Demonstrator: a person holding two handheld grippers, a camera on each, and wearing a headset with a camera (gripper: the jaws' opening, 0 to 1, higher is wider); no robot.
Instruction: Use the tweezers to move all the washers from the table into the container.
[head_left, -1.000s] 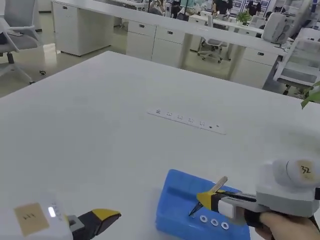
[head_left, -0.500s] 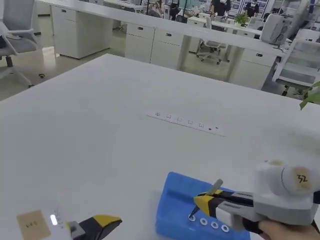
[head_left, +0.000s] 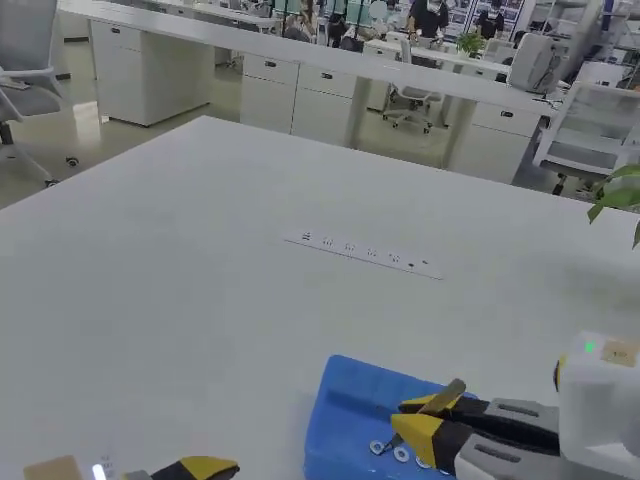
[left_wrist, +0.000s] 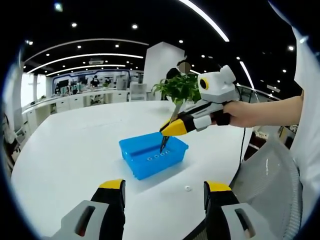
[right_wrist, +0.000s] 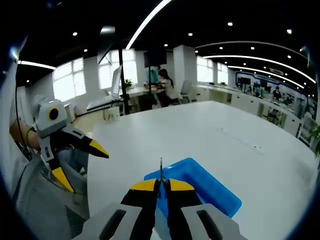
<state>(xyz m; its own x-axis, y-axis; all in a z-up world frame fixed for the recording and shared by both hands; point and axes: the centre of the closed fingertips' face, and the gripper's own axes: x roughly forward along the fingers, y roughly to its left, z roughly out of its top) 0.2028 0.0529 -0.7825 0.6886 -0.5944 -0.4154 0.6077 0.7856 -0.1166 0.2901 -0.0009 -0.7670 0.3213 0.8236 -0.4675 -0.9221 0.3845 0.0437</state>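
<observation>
1. Washers (left_wrist: 159, 155) lie in a short row on the floor of the blue container (left_wrist: 145, 169). In the head view, three (head_left: 399, 454) can be made out beside the tweezers' tip.
2. One more washer (left_wrist: 188, 188) lies on the bench (head_left: 200, 280) outside the container, just beyond the left hand-held gripper (left_wrist: 165, 185).
3. The tweezers (left_wrist: 165, 139) have come down over the last second. Their tip was above the container floor and now sits among the washers in the row.
4. This looks like a washer being set down, though the views are too small to show whether the tip has let go.
5. The right hand-held gripper (head_left: 424, 418) is clamped on the tweezers (right_wrist: 160, 169), its yellow jaws pressed together around them.
6. The left hand-held gripper (head_left: 205, 467) has its jaws wide apart and holds nothing; it hovers low over the bench near the container.
7. With a washer left on the bench, the task is not finished. The next move probably calls for lifting the tweezers clear and going for that stray.
</observation>
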